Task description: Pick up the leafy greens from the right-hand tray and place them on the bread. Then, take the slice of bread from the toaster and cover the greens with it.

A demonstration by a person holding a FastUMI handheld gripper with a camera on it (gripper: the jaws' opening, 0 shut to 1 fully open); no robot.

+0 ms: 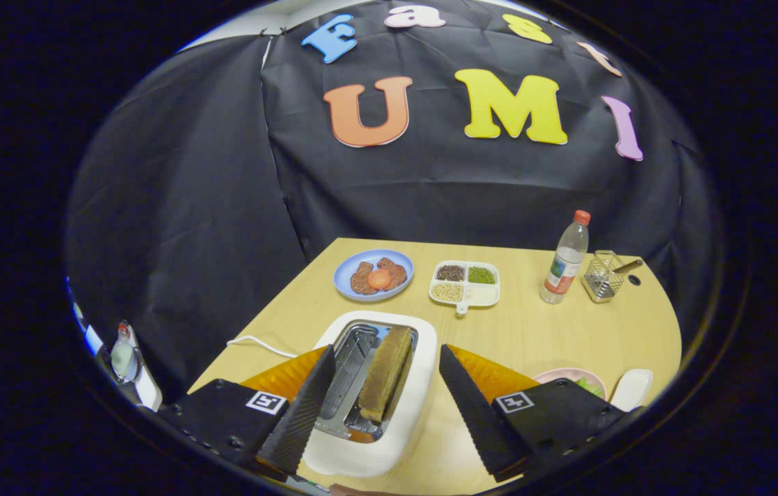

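Spread wide and holding nothing, the gripper (379,399) hovers over the toaster (376,393), where the bread slice (385,375) stands in its slot between the fingers, apparently ungrasped, suggesting the covering step remains; the greens' placement cannot be judged.

Toaster (408,413): glossy plastic, metal slots. Table (533,331): matt wood. Basket (601,279): wire.

One white two-slot toaster (389,399) holds one brown bread slice (385,372). One round blue plate (373,275) carries two brown patties (362,277) and one orange-red tomato slice (379,279). One white four-compartment dish (465,283), one clear plastic bottle with a red cap (565,260) and one wire mesh basket (602,278) stand on one light wooden table (554,337). The one gripper (382,399) shows two fingers, spread apart.
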